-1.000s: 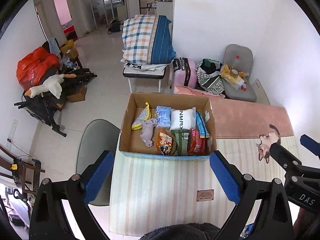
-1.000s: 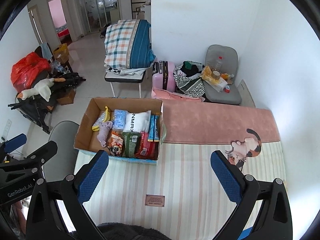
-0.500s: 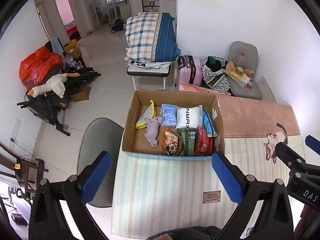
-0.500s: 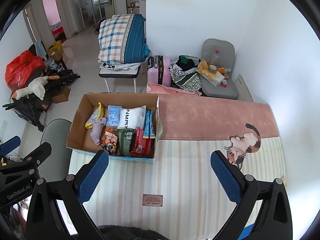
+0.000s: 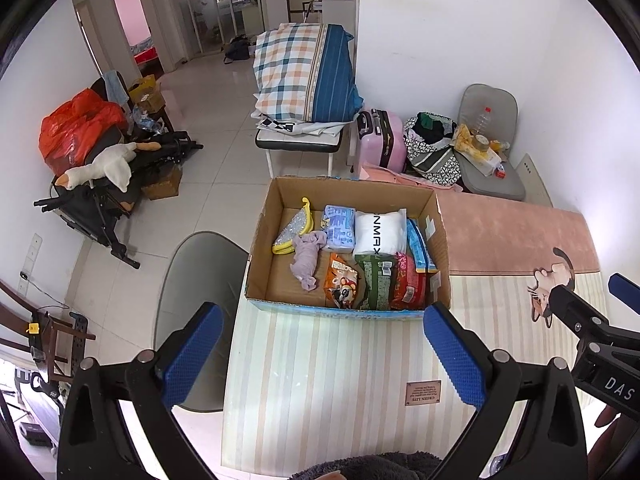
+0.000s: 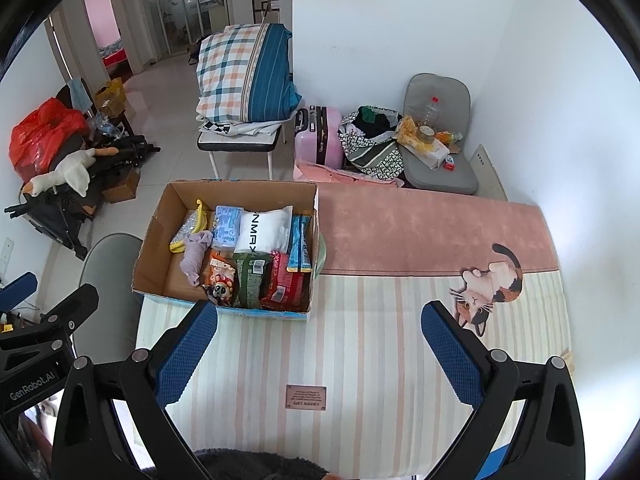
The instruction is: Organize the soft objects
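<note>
Both tools are held open and empty above the striped tabletop, with the cardboard box seen a little farther off than before.

The left tool (image 5: 320, 354) is spread wide, nothing between its blue pads (image 5: 191, 356), and the right tool (image 6: 319, 352) is spread the same way over the striped tabletop (image 6: 360, 344). The cardboard box (image 5: 438, 216) stands at the far left part of the tabletop, against the pink cloth (image 6: 432, 232). Inside it are kept a white pillow (image 5: 380, 230), a lilac sock (image 5: 307, 258), a yellow banana toy (image 5: 294, 228), a pale blue pack (image 5: 340, 227) and several snack bags (image 5: 376, 284). Compared with a second ago, both views are pulled slightly back and upward, so more of the floor and the room is shown; the box contents are left unchanged.
</note>
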### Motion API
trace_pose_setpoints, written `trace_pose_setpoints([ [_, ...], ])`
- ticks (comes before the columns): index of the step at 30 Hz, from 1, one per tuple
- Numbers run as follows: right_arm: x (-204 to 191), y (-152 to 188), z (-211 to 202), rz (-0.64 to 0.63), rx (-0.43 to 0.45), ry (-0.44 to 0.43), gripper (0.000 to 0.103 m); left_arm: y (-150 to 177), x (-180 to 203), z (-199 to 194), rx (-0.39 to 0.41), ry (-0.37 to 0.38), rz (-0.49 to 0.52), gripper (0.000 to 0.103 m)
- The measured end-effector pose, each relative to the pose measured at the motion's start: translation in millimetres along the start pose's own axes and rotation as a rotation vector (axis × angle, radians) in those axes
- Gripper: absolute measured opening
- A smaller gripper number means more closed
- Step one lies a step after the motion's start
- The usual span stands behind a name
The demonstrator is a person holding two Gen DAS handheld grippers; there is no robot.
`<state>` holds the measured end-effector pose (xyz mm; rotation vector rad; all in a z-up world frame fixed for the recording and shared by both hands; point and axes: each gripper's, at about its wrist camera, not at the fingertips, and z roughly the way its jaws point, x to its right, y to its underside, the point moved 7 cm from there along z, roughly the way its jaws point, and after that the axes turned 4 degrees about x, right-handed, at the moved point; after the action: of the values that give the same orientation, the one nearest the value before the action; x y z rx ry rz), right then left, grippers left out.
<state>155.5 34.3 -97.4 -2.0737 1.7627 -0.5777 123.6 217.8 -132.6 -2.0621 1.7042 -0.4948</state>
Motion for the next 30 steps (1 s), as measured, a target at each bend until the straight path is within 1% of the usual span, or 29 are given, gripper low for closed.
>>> trace_pose_setpoints([
  [19,-0.8,-3.5,1.9,0.018,0.002,0.023,0.103,4.5,-1.8,2.9,-0.003,-0.006,-0.010,0.103],
  [30,-0.2,-4.2,3.6,0.021,-0.002,0.026,0.103,6.7,1.8,11.7,-0.016,-0.002,-0.012,0.103],
])
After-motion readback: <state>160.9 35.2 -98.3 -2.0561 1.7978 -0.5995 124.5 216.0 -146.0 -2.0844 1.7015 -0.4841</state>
